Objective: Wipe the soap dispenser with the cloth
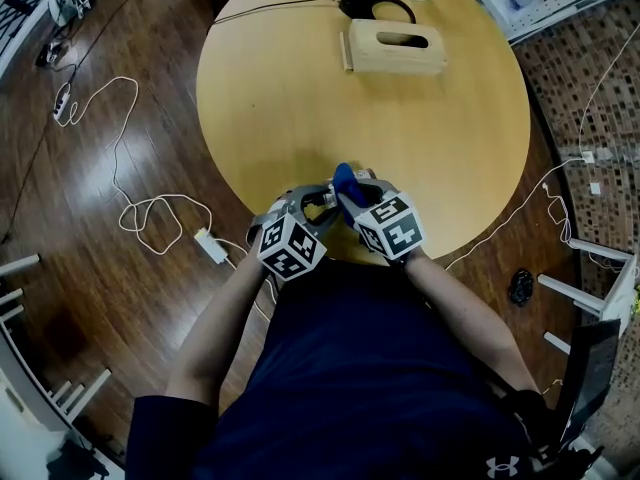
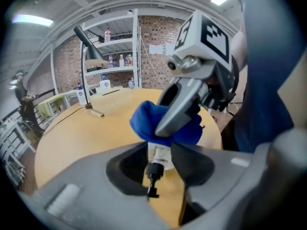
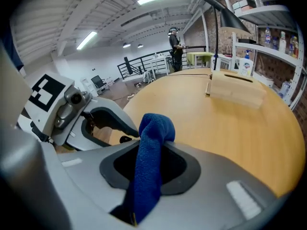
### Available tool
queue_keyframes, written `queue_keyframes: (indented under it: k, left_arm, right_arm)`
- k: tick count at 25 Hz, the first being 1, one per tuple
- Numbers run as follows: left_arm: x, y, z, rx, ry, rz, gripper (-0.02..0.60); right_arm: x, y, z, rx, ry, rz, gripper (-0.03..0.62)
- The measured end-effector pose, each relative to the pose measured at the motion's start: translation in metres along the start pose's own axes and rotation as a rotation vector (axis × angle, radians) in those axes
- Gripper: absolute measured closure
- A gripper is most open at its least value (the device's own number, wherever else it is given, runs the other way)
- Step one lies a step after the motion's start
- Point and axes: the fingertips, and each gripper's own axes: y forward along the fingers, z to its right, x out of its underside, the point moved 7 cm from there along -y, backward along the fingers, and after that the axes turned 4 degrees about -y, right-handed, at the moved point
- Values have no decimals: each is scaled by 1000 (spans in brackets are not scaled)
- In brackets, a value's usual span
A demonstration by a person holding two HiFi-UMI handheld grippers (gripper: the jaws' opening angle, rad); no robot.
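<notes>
A small white soap dispenser (image 2: 159,154) with a black pump lies between the jaws of my left gripper (image 2: 159,148), pump end toward the camera; the jaws stand closed against its sides. A blue cloth (image 2: 160,124) covers the bottle's far end, and my right gripper (image 3: 154,145) is shut on it, a fold of the cloth (image 3: 153,127) sticking up past its tips. In the head view both grippers, left (image 1: 312,206) and right (image 1: 354,200), meet over the near edge of the round wooden table (image 1: 300,98), the cloth (image 1: 347,181) between them.
A wooden tissue box (image 1: 395,48) and a black lamp base (image 1: 375,8) sit at the table's far side. White cables (image 1: 150,213) and a power adapter (image 1: 212,246) lie on the wooden floor to the left. Shelves (image 2: 115,47) stand beyond the table.
</notes>
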Motion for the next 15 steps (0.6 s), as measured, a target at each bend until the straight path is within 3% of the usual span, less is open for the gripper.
queue_keyframes:
  k: [5, 9, 11, 15]
  left_arm:
    - [-2, -4, -14, -10, -36, 4, 407]
    - [-2, 4, -14, 89, -58, -24, 402]
    - [-4, 8, -5, 126, -64, -15, 431]
    - [-3, 12, 11, 108, -82, 19, 451]
  right_arm:
    - [25, -16, 5, 18, 45, 17, 500]
    - [42, -30, 20, 91, 119, 13, 502]
    - [42, -35, 25, 125, 148, 9, 500]
    - [19, -33, 0, 60, 69, 66, 500]
